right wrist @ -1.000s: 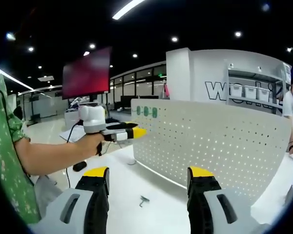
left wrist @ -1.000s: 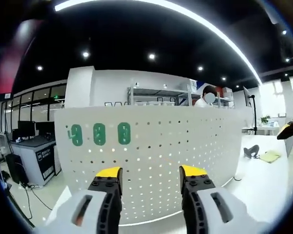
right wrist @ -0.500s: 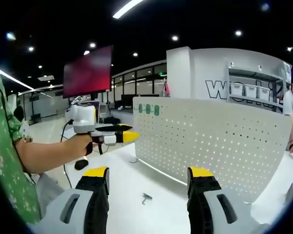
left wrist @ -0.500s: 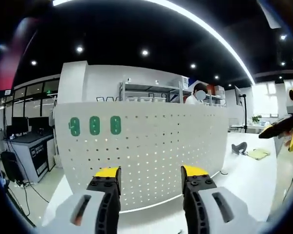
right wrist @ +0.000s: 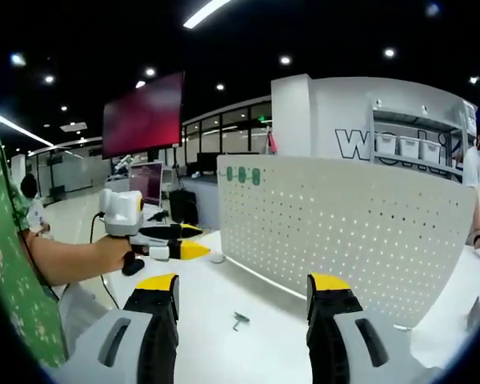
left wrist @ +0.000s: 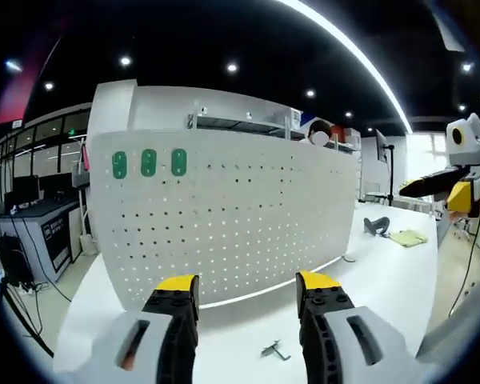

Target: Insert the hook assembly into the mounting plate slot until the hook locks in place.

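Looking along the left gripper (left wrist: 246, 290) in the left gripper view: jaws parted, nothing between them, as a second ago. Now showing the hook assembly (left wrist: 274, 350), a small grey metal piece lying on the white desk (left wrist: 384, 280) between the jaw tips, apart from the perforated mounting plate (left wrist: 224, 212) standing upright behind; not visible a second ago. Right gripper (left wrist: 442, 186) now further in from the right.

Turning to the right gripper view: right gripper (right wrist: 243, 291) spread apart, empty, unchanged. Hook assembly (right wrist: 239, 321) on the desk (right wrist: 216, 336) before the mounting plate (right wrist: 344, 232), near the same spot. Left gripper (right wrist: 180, 242), held in a hand (right wrist: 116, 252), now lower and further from the plate's left edge.
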Action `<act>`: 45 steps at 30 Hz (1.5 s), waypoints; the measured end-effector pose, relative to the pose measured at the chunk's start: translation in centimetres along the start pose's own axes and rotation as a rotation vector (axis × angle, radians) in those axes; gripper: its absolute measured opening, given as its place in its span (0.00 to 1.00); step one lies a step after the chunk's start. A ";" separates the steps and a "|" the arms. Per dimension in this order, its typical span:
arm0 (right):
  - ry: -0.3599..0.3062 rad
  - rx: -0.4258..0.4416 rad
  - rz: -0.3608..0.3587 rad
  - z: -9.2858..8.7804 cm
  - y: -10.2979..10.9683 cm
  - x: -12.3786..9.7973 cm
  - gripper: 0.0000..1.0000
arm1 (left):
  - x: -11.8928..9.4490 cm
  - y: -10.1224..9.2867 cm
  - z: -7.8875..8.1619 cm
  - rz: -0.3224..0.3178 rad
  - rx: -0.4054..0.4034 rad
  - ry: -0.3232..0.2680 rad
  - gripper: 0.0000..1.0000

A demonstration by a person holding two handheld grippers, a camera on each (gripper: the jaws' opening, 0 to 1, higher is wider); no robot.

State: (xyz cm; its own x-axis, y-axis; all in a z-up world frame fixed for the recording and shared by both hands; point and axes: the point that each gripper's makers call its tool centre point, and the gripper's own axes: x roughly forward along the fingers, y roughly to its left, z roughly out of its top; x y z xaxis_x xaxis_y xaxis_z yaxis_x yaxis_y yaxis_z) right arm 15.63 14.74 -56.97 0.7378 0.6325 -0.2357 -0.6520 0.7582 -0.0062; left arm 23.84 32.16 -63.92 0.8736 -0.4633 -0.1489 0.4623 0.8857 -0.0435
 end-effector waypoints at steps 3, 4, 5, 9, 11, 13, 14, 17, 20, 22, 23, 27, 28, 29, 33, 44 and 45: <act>0.006 0.002 0.003 -0.4 0.2 0.1 0.66 | -0.5 -0.4 -0.9 -0.007 -0.002 0.021 0.50; 0.008 0.003 0.005 -0.5 0.2 0.1 0.66 | -0.6 -0.4 -1.1 -0.008 -0.003 0.023 0.50; 0.011 0.005 0.006 -0.6 0.3 0.1 0.66 | -0.8 -0.6 -1.3 -0.009 -0.004 0.026 0.50; 0.023 0.011 0.013 -1.2 0.5 0.4 0.66 | -1.3 -1.1 -2.7 -0.018 -0.012 0.057 0.50; 0.026 0.013 0.017 -1.3 0.6 0.4 0.66 | -1.5 -1.3 -3.3 -0.022 -0.016 0.069 0.50; 0.029 0.015 0.022 -1.4 0.7 0.5 0.66 | -1.8 -1.5 -4.0 -0.026 -0.018 0.084 0.50; 0.030 0.015 0.024 -1.5 0.8 0.6 0.66 | -1.9 -1.7 -4.3 -0.029 -0.019 0.092 0.50; 0.035 0.018 0.028 -1.7 0.8 0.7 0.66 | -2.3 -2.1 -5.0 -0.036 -0.023 0.108 0.50; 0.042 0.022 0.032 -2.1 0.8 0.9 0.66 | -2.5 -2.6 -5.8 -0.044 -0.019 0.125 0.50; 0.047 0.026 0.035 -2.4 0.8 1.0 0.66 | -2.5 -2.6 -6.3 -0.046 -0.018 0.135 0.49; 0.048 0.026 0.036 -2.4 0.8 1.1 0.66 | -2.5 -2.6 -6.5 -0.047 -0.019 0.142 0.49; 0.056 0.030 0.042 -2.8 0.8 1.2 0.66 | -2.5 -2.6 -7.1 -0.045 -0.026 0.154 0.49; 0.059 0.030 0.042 -3.0 0.8 1.3 0.66 | -2.4 -2.6 -7.4 -0.045 -0.028 0.159 0.49; 0.062 0.031 0.043 -3.1 0.7 1.4 0.65 | -2.4 -2.6 -7.5 -0.046 -0.033 0.163 0.49; 0.071 0.034 0.045 -3.6 0.6 1.5 0.65 | -2.4 -2.8 -7.6 -0.049 -0.034 0.168 0.48; 0.127 0.047 0.065 -6.6 0.2 3.4 0.61 | -2.3 -3.8 -8.1 -0.081 -0.039 0.183 0.48; 0.133 0.046 0.070 -6.9 0.2 3.7 0.60 | -2.3 -3.8 -8.1 -0.082 -0.038 0.184 0.47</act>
State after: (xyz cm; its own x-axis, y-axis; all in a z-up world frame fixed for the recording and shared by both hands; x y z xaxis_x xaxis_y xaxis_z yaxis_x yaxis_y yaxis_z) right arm 17.01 16.14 -64.57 0.6592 0.6598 -0.3608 -0.6899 0.7215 0.0589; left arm 18.88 30.10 -71.37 0.7892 -0.5236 -0.3209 0.5215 0.8474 -0.1000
